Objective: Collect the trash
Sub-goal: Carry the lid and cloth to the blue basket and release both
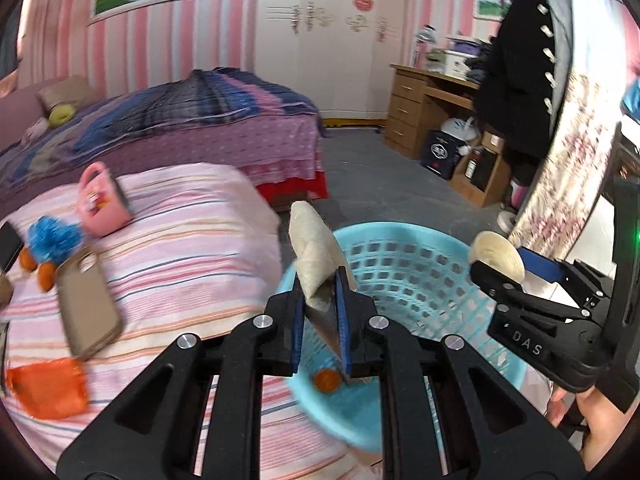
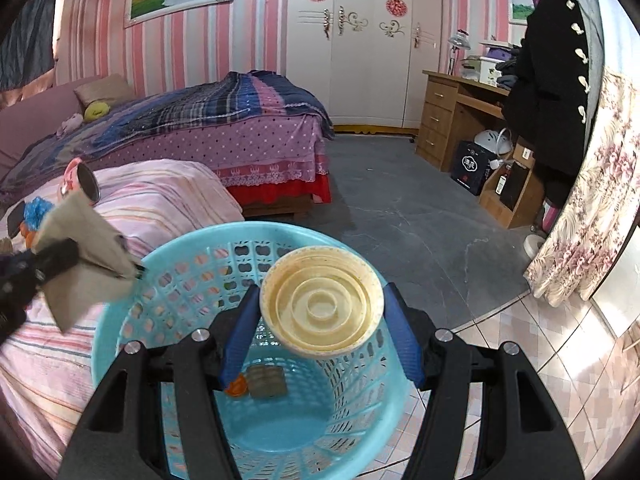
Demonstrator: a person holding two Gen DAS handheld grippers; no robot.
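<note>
The right gripper (image 2: 322,320) clamps a light, stiff plastic lid (image 2: 322,306) by its rim above the blue basket (image 2: 120,300), while the left gripper (image 1: 320,300) pinches soft, crumpled paper (image 1: 314,248) beside it.

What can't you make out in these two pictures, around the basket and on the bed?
- Basket floor: left wrist view, jaws and paper cover most of it; right wrist view, the lid hides part.
- Grey item in the basket: right wrist view, too dim to identify.
- Phone: left wrist view, cut off by the left edge.
- Blue toy: left wrist view, blurred.
</note>
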